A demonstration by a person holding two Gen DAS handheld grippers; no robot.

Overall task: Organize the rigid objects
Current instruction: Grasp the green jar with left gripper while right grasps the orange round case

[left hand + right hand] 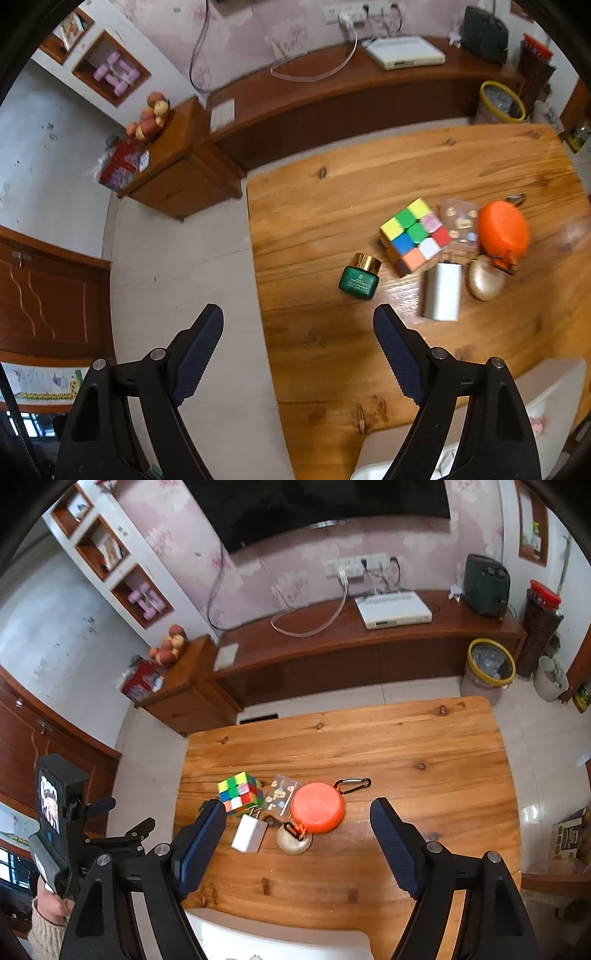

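On the wooden table (369, 177) lie a green jar with a gold lid (360, 277), a colourful puzzle cube (415, 236), a white charger block (442, 291), a gold round case (485, 282), an orange round pouch (502, 230) and a clear bag of small pieces (460, 225). My left gripper (299, 328) is open and empty, near the table's left edge, short of the jar. My right gripper (297, 823) is open and empty, above the charger block (249, 832), gold case (293, 842) and orange pouch (317, 806). The cube (240, 792) shows too; the jar is hidden.
A white box (277, 938) sits at the table's near edge (332, 904). Beyond the table are a low wooden TV bench (369, 642), a small cabinet (184, 686) with peaches, and a yellow-rimmed bin (489, 664). The other hand-held gripper (55, 823) shows at the left.
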